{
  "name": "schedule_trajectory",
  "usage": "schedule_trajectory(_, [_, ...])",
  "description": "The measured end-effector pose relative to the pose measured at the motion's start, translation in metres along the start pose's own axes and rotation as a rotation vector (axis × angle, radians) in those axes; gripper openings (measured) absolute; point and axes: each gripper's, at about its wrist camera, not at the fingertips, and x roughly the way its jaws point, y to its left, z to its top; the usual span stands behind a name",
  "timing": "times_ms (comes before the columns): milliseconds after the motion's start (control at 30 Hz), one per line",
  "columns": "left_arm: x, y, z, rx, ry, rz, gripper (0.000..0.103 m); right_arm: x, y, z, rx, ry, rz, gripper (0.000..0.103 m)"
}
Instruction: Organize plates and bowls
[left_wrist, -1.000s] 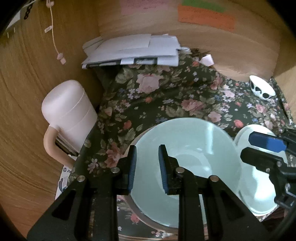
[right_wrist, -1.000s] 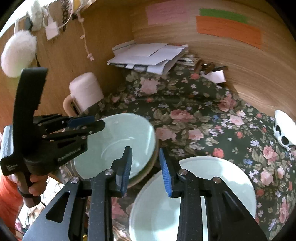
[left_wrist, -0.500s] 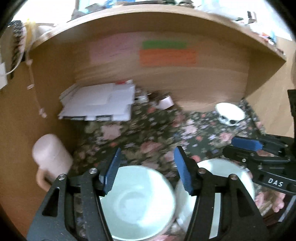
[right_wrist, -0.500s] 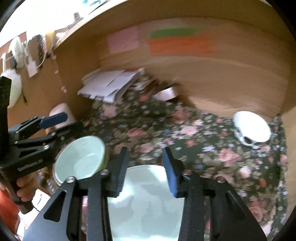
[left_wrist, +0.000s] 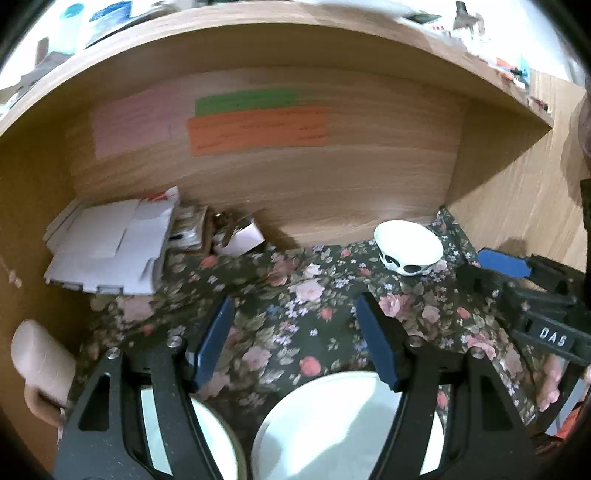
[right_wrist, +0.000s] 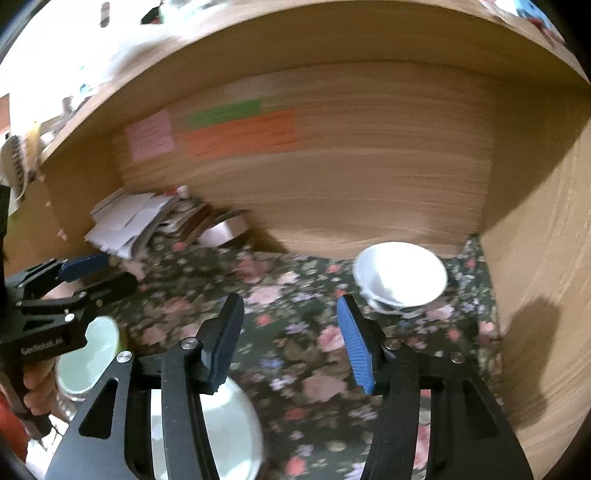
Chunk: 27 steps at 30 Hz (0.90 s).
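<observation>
A pale green bowl (left_wrist: 192, 443) and a pale plate (left_wrist: 332, 424) rest side by side on the floral cloth (left_wrist: 295, 295) at the near edge. My left gripper (left_wrist: 295, 343) hovers above and behind them, its jaws opening with nothing between them. My right gripper (right_wrist: 290, 343) hangs over the cloth beyond the plate (right_wrist: 229, 435), its jaws also opening and empty. The green bowl (right_wrist: 88, 354) lies to its left, under the left gripper (right_wrist: 74, 280). A white bowl with black spots (left_wrist: 408, 251) (right_wrist: 400, 277) stands at the back right corner.
Wooden walls close in the alcove on the left, back and right. A pile of white papers (left_wrist: 110, 247) lies at the back left, and a pink cylinder with a handle (left_wrist: 40, 362) stands at the left. Coloured notes (left_wrist: 255, 125) are stuck to the back wall.
Both grippers have drawn back and risen from the bowl and plate, and both sets of jaws have widened. The views now tilt up toward the back wall.
</observation>
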Motion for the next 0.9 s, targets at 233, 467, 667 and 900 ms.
schedule_trajectory(233, [0.042,-0.034,0.018,0.051,0.046,-0.009,0.068,0.027,-0.043,0.003,0.059,0.023,-0.092,0.050])
schedule_trajectory(467, [0.087,-0.060,0.032,0.084,0.080,-0.034,0.068,0.068,-0.090,0.004,0.144,0.105,-0.159,0.050])
schedule_trajectory(667, [0.127,-0.080,0.039,0.170,0.098,-0.023,0.068,0.101,-0.115,0.003,0.179,0.166,-0.192,0.050])
schedule_trajectory(900, [0.158,-0.096,0.041,0.193,0.135,-0.050,0.068,0.140,-0.141,-0.002,0.231,0.237,-0.196,0.050])
